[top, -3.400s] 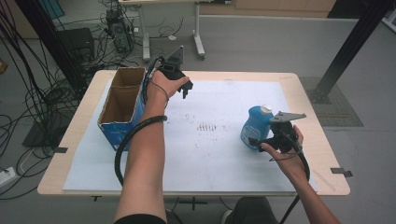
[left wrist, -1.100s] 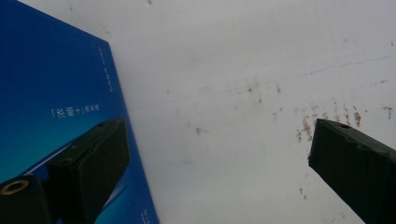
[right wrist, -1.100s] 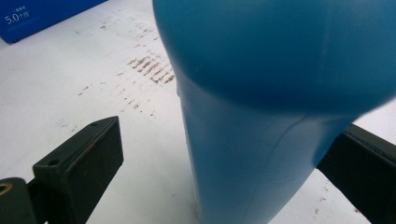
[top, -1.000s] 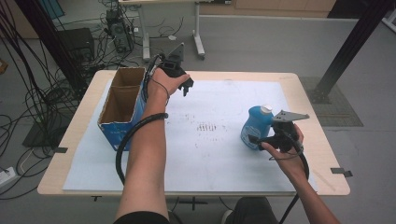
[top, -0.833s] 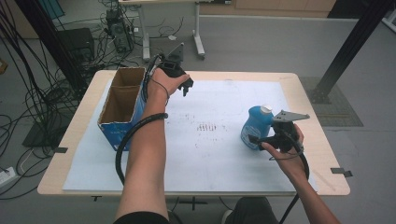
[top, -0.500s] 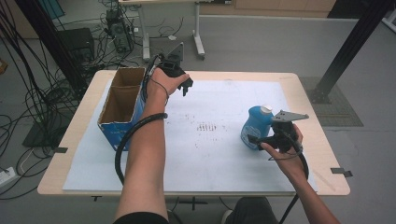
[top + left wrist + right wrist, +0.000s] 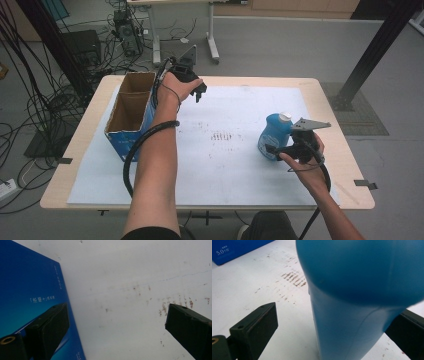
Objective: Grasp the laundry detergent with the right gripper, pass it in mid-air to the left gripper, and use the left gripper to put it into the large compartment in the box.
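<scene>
Right gripper (image 7: 280, 150) sits at the near right of the table (image 7: 320, 87), jaws spread wide, astride the blue bottle (image 7: 274, 136) but not clamped: right gripper view shows a clear gap off the left jaw, while the right jaw's contact is hidden behind the bottle (image 7: 362, 302). Bottle stands upright, long axis vertical, white cap up, directly ahead between the jaws. Likely next: squeeze across the body. Farther off, left gripper (image 7: 196, 91) hovers open and empty just beside the open cardboard box (image 7: 131, 117), well apart from the bottle, so the right hand is the nearer one.
</scene>
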